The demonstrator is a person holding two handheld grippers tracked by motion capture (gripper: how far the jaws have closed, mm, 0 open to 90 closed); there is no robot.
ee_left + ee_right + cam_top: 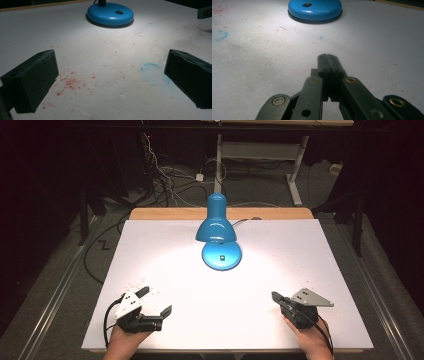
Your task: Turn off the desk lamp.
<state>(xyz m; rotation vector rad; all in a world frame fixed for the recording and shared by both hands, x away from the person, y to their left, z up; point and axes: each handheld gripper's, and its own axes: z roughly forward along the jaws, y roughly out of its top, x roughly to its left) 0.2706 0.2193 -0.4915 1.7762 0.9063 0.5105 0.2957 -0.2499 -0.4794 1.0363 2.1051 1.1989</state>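
Note:
A blue desk lamp (pixel 216 222) stands lit at the far middle of the white table (pixel 300 255), its round base (pixel 221 255) carrying a small black switch (pixel 306 4). The base (pixel 110 14) lies well ahead of both grippers. My left gripper (pixel 156 302) rests near the table's front left corner, jaws spread wide with nothing between them (pixel 110 82). My right gripper (pixel 275 297) lies near the front right, jaws pressed together on nothing (pixel 327 55). A hand holds each one from below.
Red specks (pixel 71 83) and a faint blue ring stain (pixel 153 74) mark the table surface by the left gripper. A wooden strip (pixel 170 213) runs along the far edge. Beyond the table are cables (pixel 160 175) on the floor and the legs of another desk (pixel 295 175).

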